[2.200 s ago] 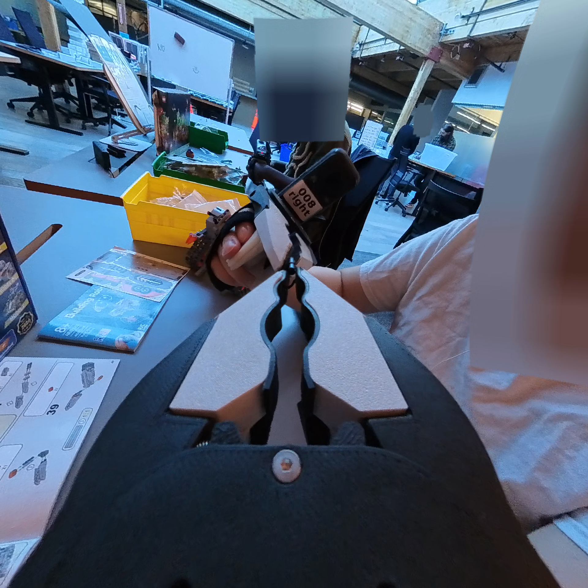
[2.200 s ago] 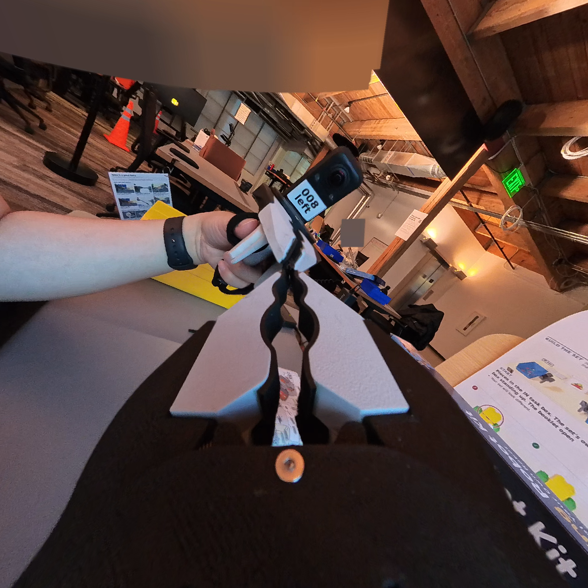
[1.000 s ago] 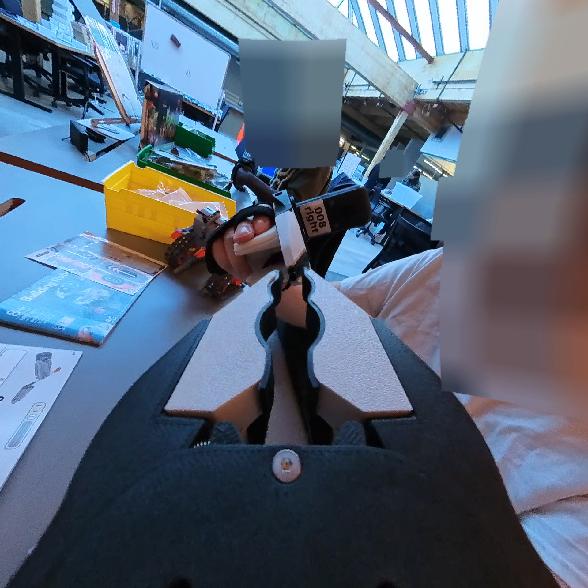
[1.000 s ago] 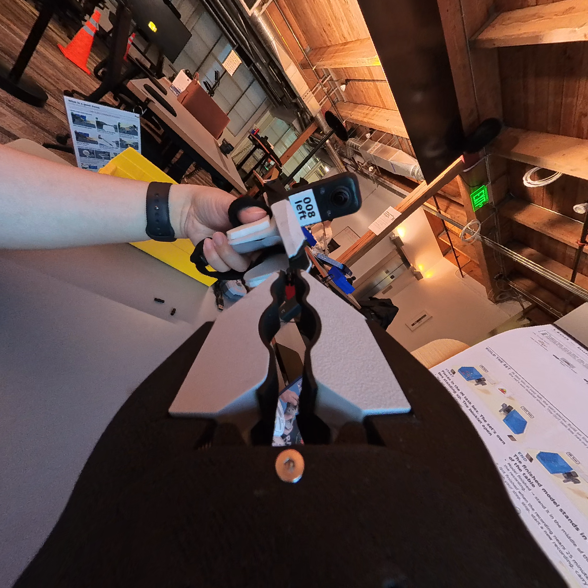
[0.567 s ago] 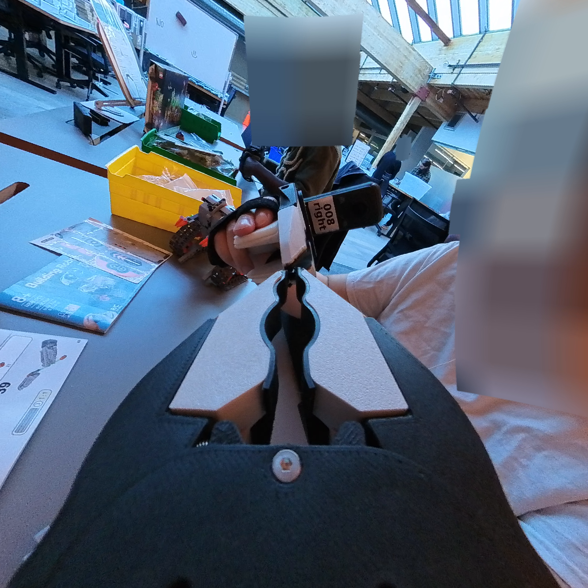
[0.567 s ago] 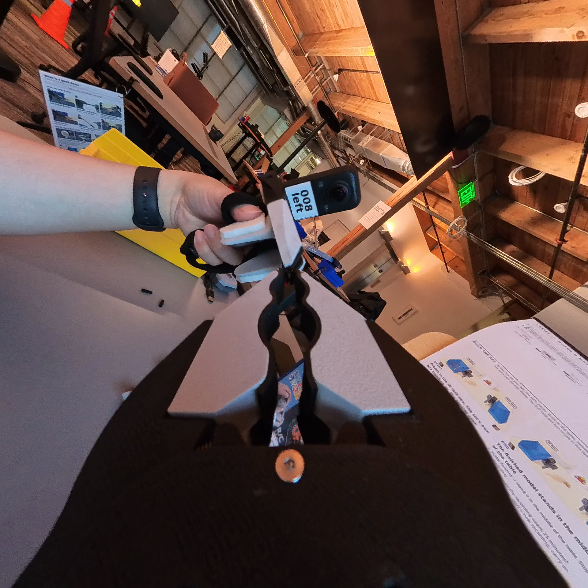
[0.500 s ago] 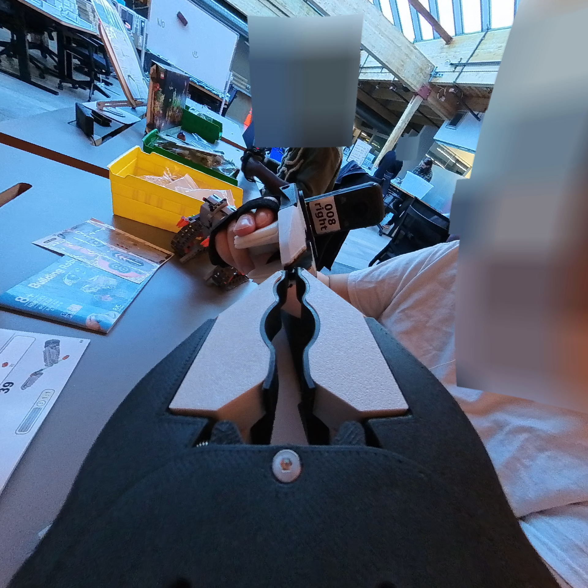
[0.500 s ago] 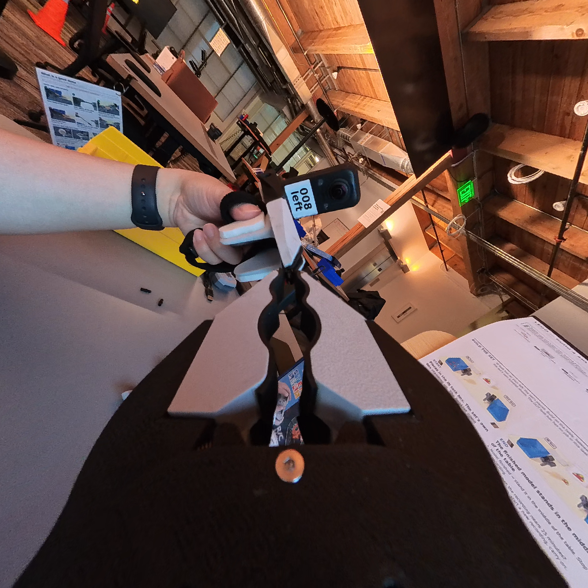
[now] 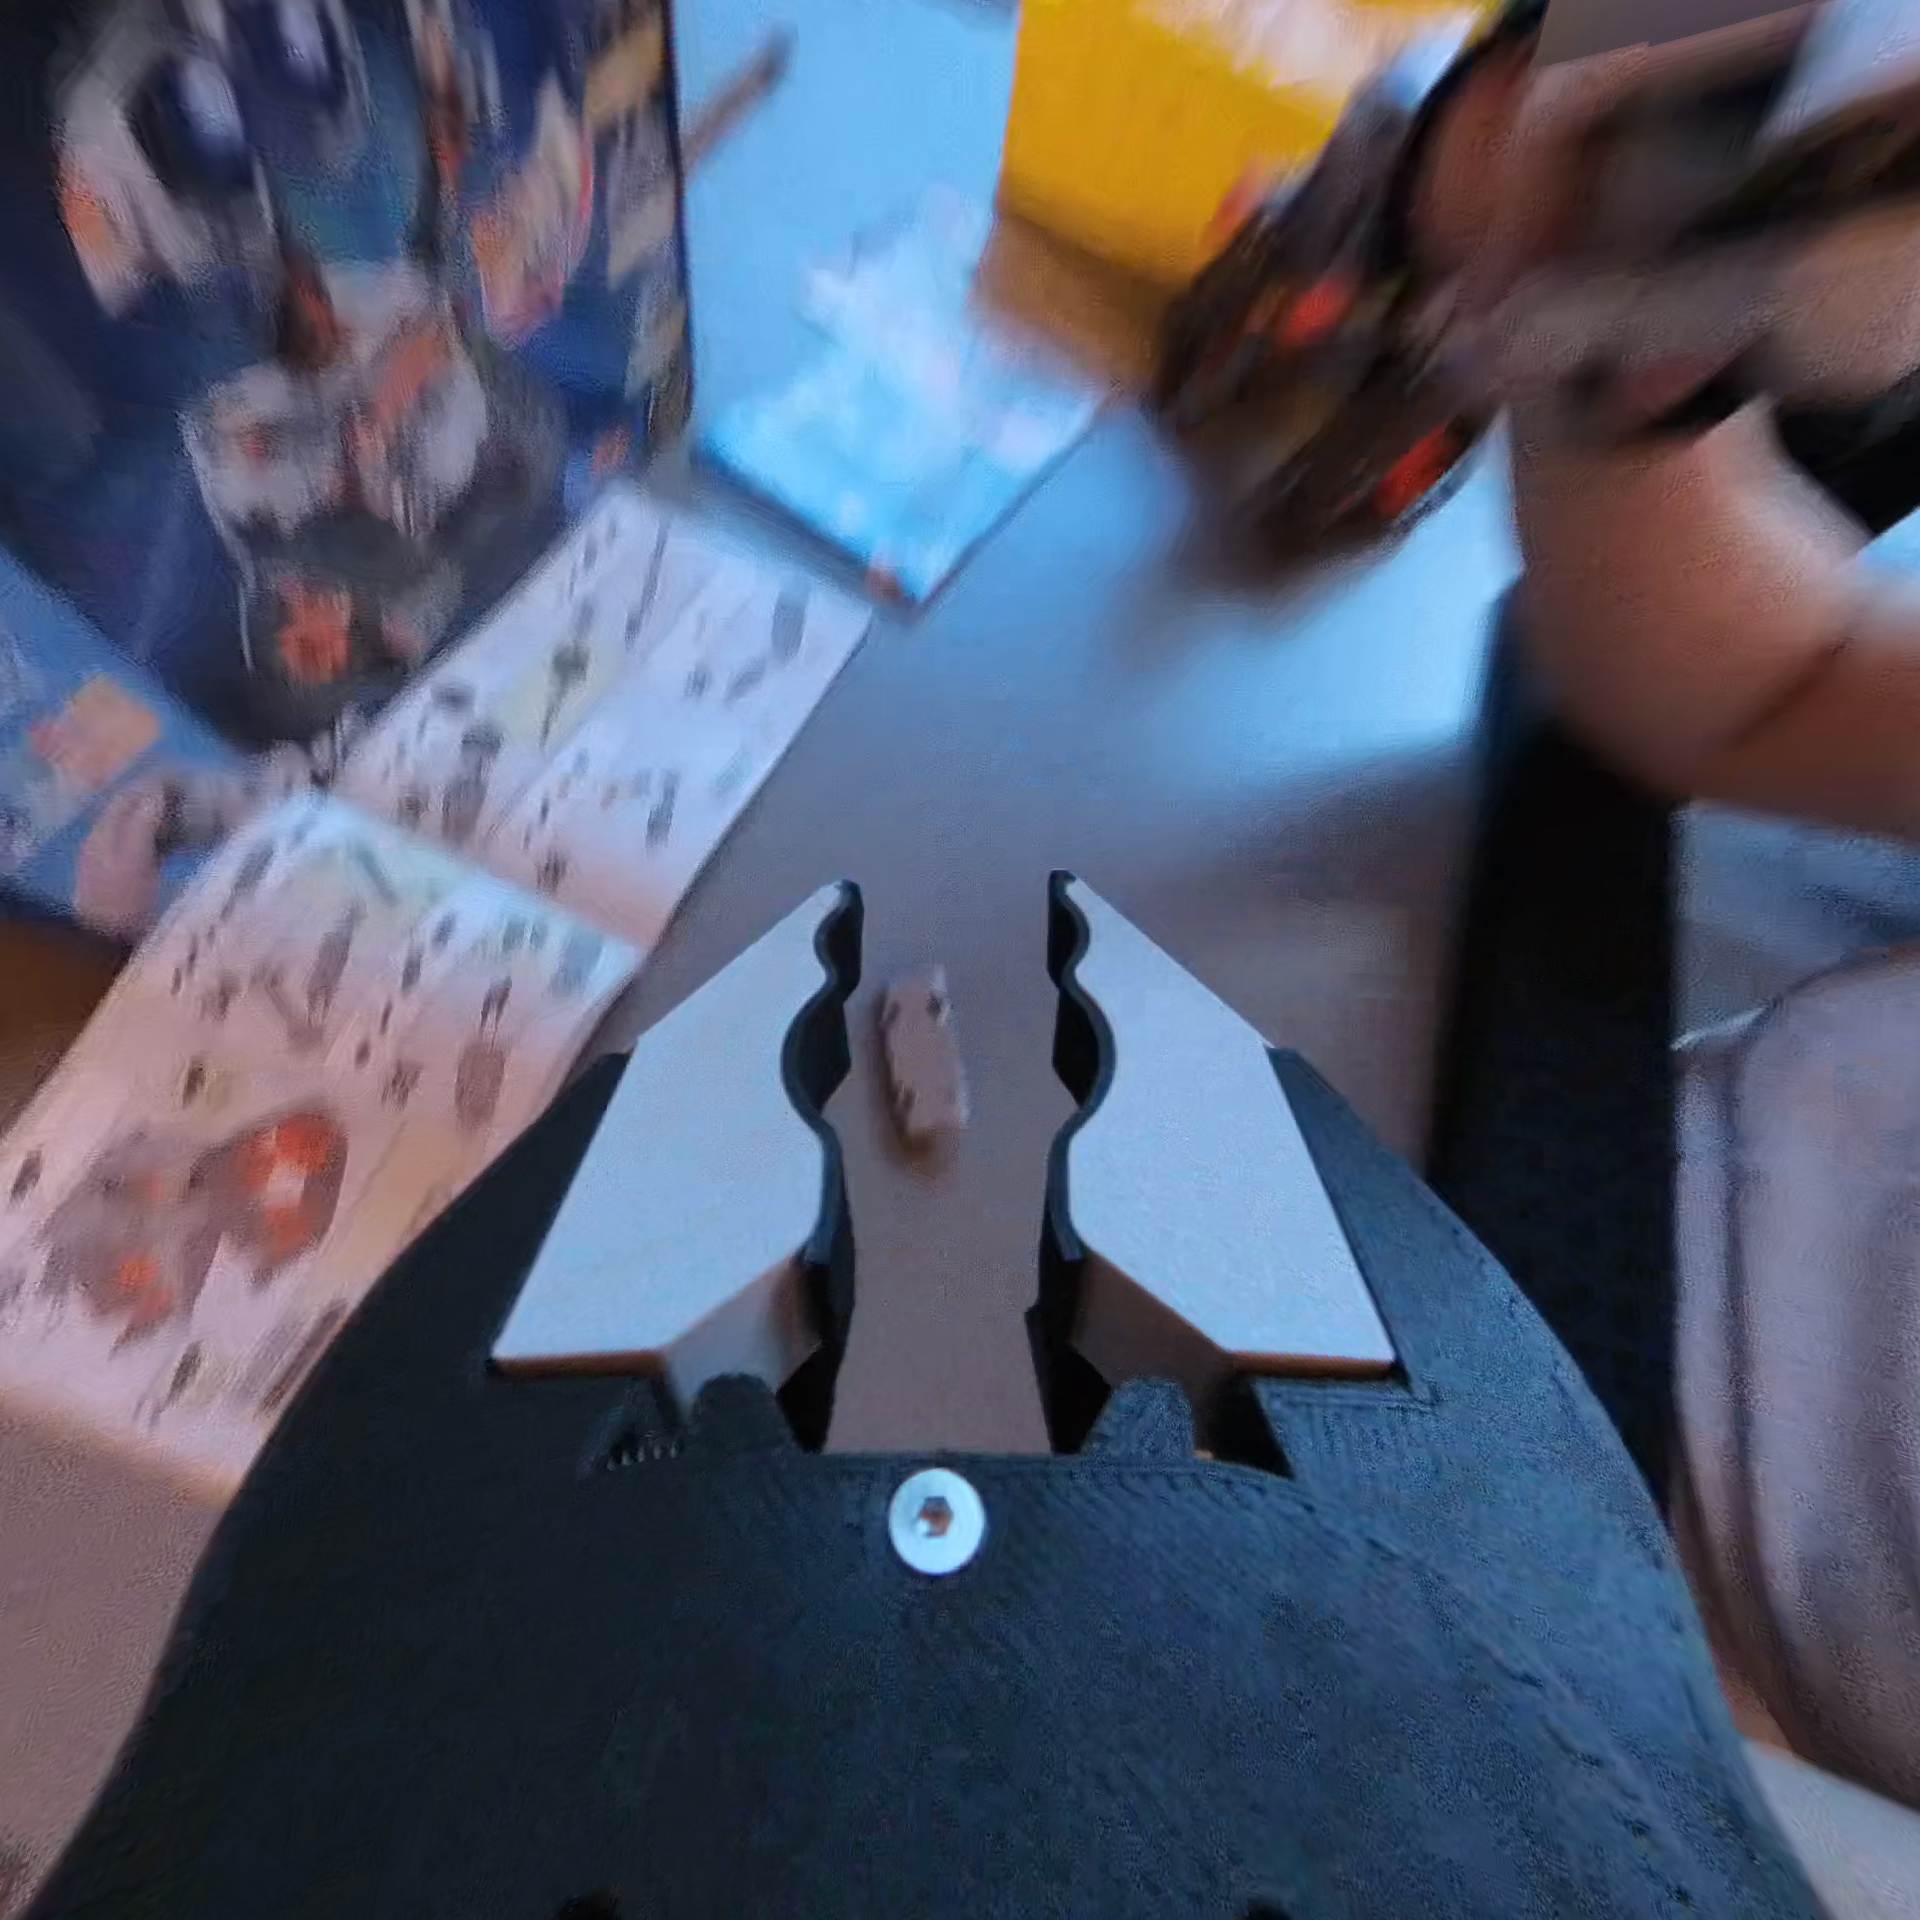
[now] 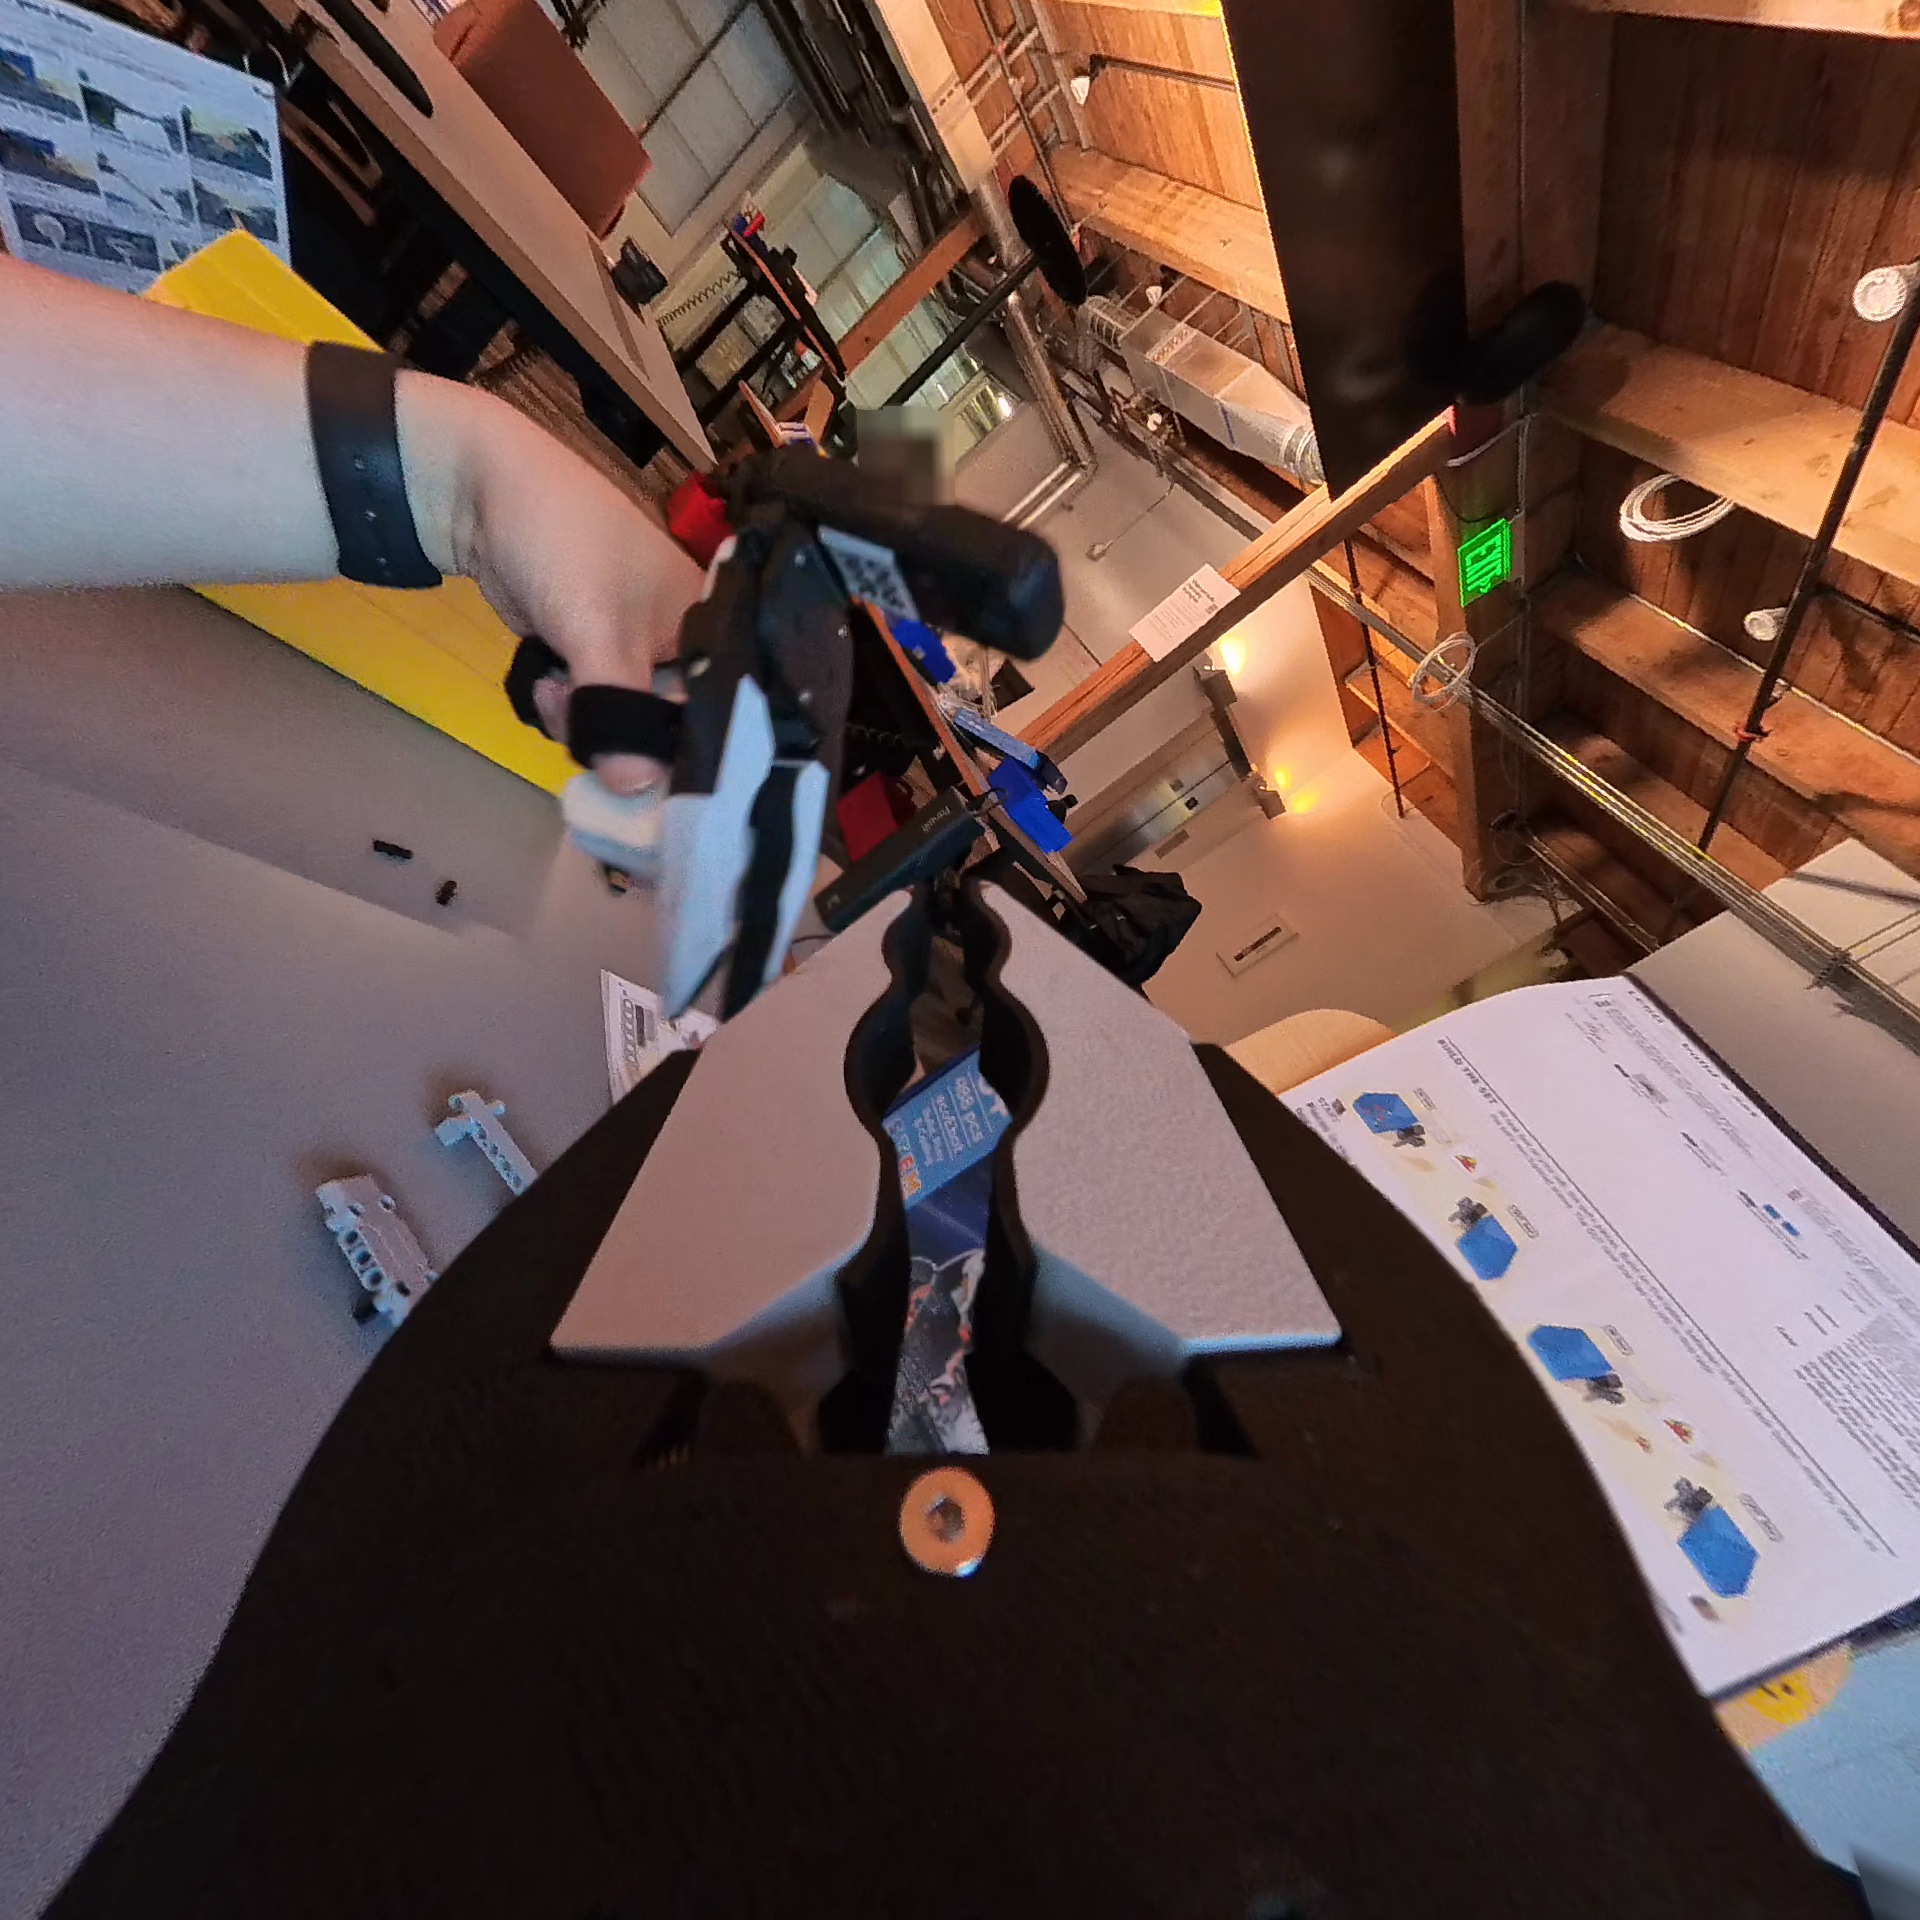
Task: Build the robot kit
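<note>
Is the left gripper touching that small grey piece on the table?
Apart. The left wrist view shows the left gripper open, table visible either side of the small grey piece.

- We are in an open workshop or maker space: exposed timber beams (image 10: 1704, 416) and joists overhead, bare ducting (image 10: 1195, 364).
- Long worktables (image 10: 499, 156) run back in rows; a lit green exit sign (image 10: 1484, 561) hangs by a post.
- Our grey table (image 10: 208, 987) carries a yellow parts bin (image 9: 1153, 135), printed building-kit instruction sheets (image 10: 1621, 1299) and loose grey beam pieces (image 10: 369, 1236).
</note>
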A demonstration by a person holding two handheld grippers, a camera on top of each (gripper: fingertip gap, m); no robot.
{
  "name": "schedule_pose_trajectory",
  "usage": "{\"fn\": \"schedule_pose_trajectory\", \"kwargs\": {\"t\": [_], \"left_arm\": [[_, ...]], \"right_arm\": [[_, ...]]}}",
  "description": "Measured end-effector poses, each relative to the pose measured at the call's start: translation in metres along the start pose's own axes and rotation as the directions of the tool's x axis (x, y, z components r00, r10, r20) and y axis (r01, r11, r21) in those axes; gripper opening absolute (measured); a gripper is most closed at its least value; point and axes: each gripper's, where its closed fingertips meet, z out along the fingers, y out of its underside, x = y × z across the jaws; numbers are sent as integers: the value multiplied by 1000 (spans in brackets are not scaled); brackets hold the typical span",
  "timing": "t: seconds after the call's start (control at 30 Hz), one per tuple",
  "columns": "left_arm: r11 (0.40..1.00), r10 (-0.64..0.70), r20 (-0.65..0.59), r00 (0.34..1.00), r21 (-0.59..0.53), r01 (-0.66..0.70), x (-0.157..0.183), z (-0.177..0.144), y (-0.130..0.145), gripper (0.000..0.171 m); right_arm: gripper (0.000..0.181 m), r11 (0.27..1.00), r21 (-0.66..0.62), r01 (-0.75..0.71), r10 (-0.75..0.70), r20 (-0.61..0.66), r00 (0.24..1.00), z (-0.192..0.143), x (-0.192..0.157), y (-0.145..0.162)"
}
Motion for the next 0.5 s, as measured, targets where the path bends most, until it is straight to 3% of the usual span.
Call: {"fn": "schedule_pose_trajectory", "kwargs": {"t": [0.1, 0.27, 0.33, 0.5], "left_arm": [[965, -17, 92, 996, -259, 41, -9, 29, 40, 34], [835, 37, 111, 993, -549, 30, -8, 76, 89, 37], [792, 50, 121, 991, -610, 34, -11, 81, 102, 39], [783, 60, 126, 990, -622, 32, -14, 81, 107, 42]], "right_arm": [[4, 1000, -15, 10, -10, -19, 1000, -6, 9, 4], [4, 1000, -25, -13, 12, -60, 998, -16, 24, 9], [4, 1000, -17, -13, 12, -66, 998, -18, 27, 7], [4, 1000, -5, -13, 13, -60, 998, -20, 28, 3]]}}
